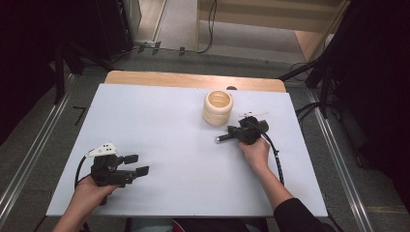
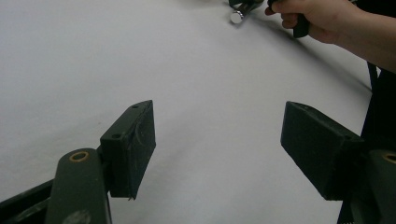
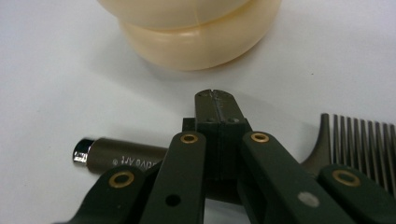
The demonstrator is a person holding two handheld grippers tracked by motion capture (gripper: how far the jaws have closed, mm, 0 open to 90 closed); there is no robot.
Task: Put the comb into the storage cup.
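The likely job, by my reading, is dropping the dark grey comb with a metal-capped handle [image 3: 121, 156] into the cream ribbed plastic cup [image 1: 217, 107]. The comb is pinched but not yet clearly lifted off the pale blue-white table top [image 1: 169, 125]; the carry and drop remain. The right gripper [image 3: 217, 105] has its jaws pressed together across the comb's middle, just beside the cup. The left gripper [image 2: 217, 144] rests well apart, jaws spread wide on nothing
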